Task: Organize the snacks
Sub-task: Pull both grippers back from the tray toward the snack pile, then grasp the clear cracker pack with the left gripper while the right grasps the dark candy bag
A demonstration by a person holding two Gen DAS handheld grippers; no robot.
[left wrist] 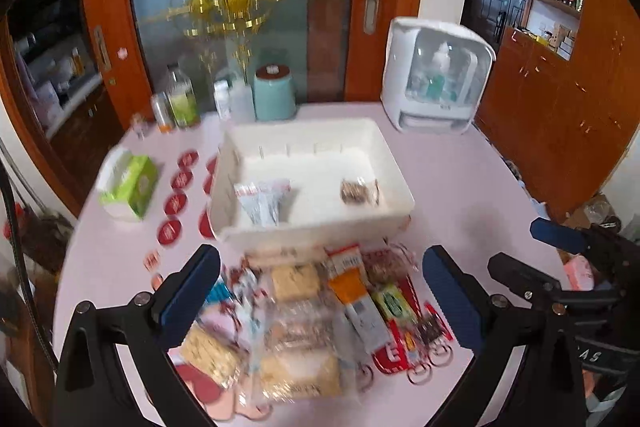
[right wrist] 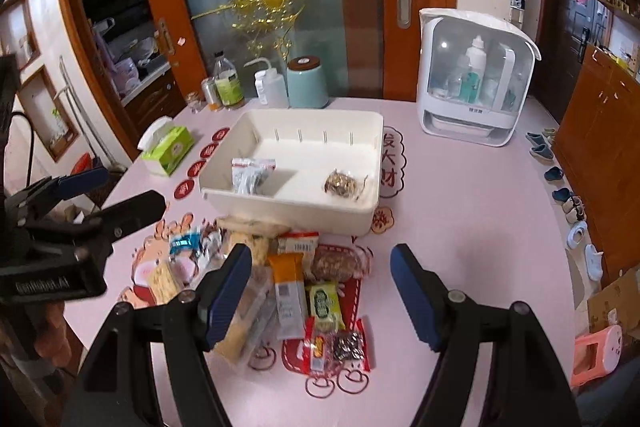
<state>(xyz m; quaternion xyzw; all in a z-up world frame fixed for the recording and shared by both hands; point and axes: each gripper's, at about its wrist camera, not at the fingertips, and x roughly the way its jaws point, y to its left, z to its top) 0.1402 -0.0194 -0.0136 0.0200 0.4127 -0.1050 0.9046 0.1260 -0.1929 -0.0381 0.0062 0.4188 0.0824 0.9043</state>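
Note:
A white bin (left wrist: 394, 167) (right wrist: 296, 215) stands mid-table. In it lie a clear packet with red print (left wrist: 262, 199) (right wrist: 250, 173) at the left and a brown nut snack (left wrist: 358, 191) (right wrist: 343, 183) at the right. A pile of wrapped snacks (left wrist: 304, 311) (right wrist: 296, 287) lies in front of the bin, among them an orange bar (left wrist: 348, 281) (right wrist: 286, 275) and a green packet (left wrist: 394, 301) (right wrist: 325, 305). My left gripper (left wrist: 320, 295) is open and empty above the pile; it also shows in the right wrist view (right wrist: 120, 193). My right gripper (right wrist: 320, 291) is open and empty over the pile's right side; it also shows in the left wrist view (left wrist: 532, 247).
A green tissue box (left wrist: 128, 185) (right wrist: 166, 147) and red round stickers (left wrist: 176, 203) are left of the bin. Bottles (right wrist: 228, 79) and a teal canister (left wrist: 274, 93) (right wrist: 306, 83) stand at the back. A white dispenser cabinet (left wrist: 434, 75) (right wrist: 472, 79) is at the back right. The pink table (right wrist: 460, 211) continues right.

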